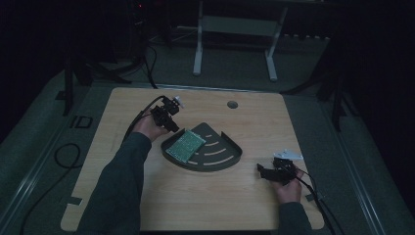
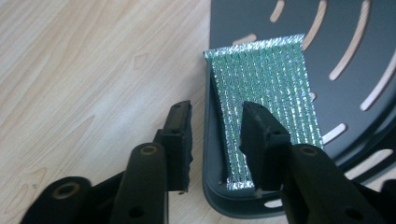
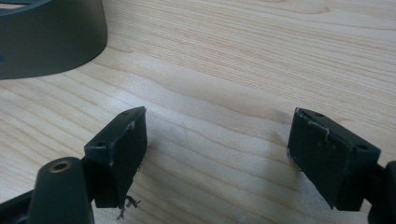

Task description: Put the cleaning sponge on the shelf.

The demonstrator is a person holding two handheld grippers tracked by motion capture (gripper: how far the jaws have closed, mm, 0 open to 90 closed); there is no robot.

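1. The wooden worktop [image 1: 147, 205] carries a dark, fan-shaped slotted tray [image 1: 222, 159] near its middle.
2. A green perforated circuit board [image 1: 186, 145] leans in the tray, its near edge propped on the tray's left rim and the rest sloping down onto the slotted floor.
3. The board looks thin, stiff and light, with a slick face; I'd judge that its raised edge at the rim is the place to pinch, gently, since such boards can crack or slide.
4. The left tool [image 2: 215, 126] is released, its jaws straddling the rim, one outside the tray and one over the board. The left forearm reaches in diagonally.
5. The right tool [image 3: 217, 149] rests wide open on bare wood, well apart from the tray.
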